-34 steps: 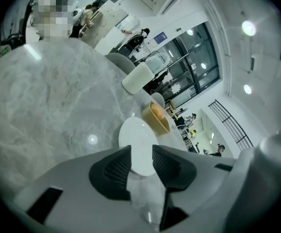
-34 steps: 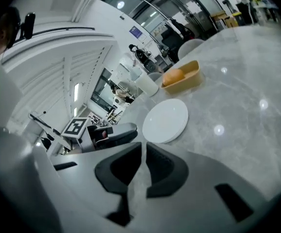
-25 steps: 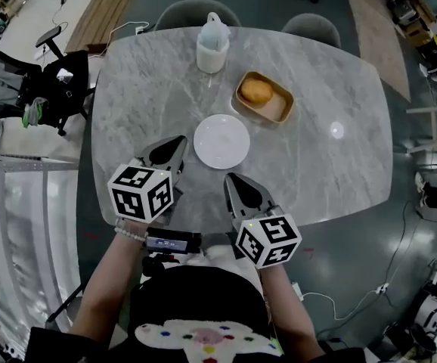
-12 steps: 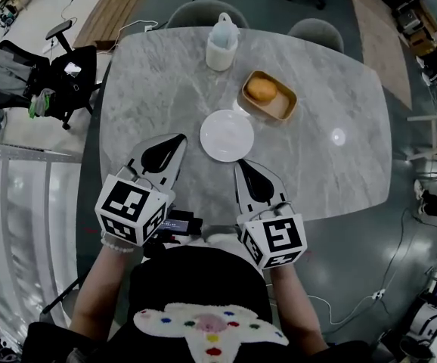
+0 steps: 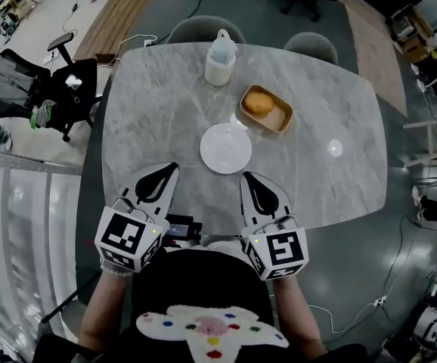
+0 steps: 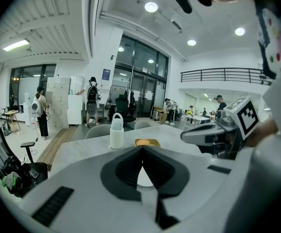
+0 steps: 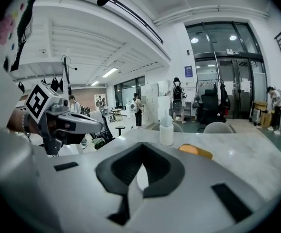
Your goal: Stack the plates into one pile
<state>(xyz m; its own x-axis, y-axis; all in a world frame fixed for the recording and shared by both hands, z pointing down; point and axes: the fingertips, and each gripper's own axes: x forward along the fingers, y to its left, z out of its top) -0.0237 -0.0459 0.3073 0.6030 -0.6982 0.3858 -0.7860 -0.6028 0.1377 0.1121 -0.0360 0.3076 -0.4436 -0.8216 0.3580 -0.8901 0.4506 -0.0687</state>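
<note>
A round white plate (image 5: 226, 148) lies in the middle of the marble table (image 5: 332, 187); from above I cannot tell whether it is one plate or a pile. My left gripper (image 5: 173, 166) hovers at the plate's near left, shut with nothing in it. At the plate's near right my right gripper (image 5: 246, 176) is also shut and holds nothing. Both point toward the plate and stay apart from it. In the left gripper view the jaws (image 6: 141, 147) meet, and the right gripper (image 6: 213, 135) shows beside them. The right gripper view shows its own gripper (image 7: 141, 146) with jaws closed and the left gripper (image 7: 67, 123).
A wooden tray (image 5: 265, 108) with an orange bun sits just behind the plate on the right. A white bottle (image 5: 220, 57) stands at the table's far edge. Two grey chairs (image 5: 206, 29) are tucked in beyond it. A black office chair (image 5: 60, 89) is at the left.
Both grippers have lifted and pulled back from the plate toward the person, rolling until their marker cubes sit more level. The plate, tray and bottle have stayed put.
</note>
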